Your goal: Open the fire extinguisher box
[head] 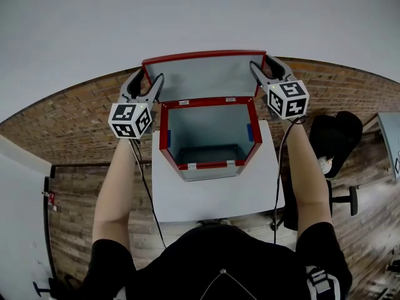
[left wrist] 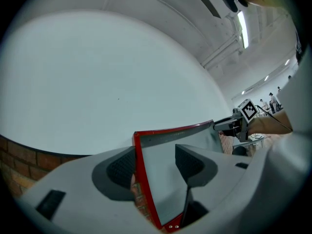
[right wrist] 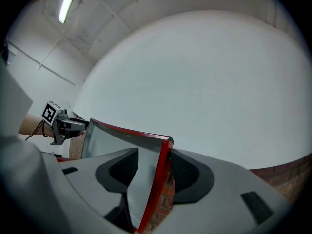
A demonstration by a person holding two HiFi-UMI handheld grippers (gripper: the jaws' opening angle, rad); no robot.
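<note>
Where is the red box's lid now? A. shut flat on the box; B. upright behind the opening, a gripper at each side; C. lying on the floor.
B: the lid stands up behind the open box, with the left gripper and the right gripper astride its two upper corners.

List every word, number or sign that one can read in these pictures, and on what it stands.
No text can be read.
Small white patches on the rim of the fire extinguisher box: too small to tell any print.
Marker cubes on the left gripper and right gripper: square patterns only, no words.
</note>
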